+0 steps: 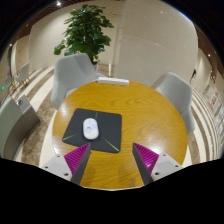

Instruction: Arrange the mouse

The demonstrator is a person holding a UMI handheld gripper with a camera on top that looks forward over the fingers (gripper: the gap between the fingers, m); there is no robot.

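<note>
A white mouse (91,128) lies on a dark grey mouse mat (94,131) on the left part of a round wooden table (140,115). My gripper (113,156) is open and empty above the table's near edge. Its fingers (76,157) with magenta pads stand wide apart. The mouse is just beyond the left finger, and the mat's near edge reaches that fingertip.
Grey chairs stand round the table: one at the far left (72,72), one at the right (177,92), one at the near left (15,122). A potted plant (86,30) stands behind the table. A white flat item (113,81) lies at the table's far edge.
</note>
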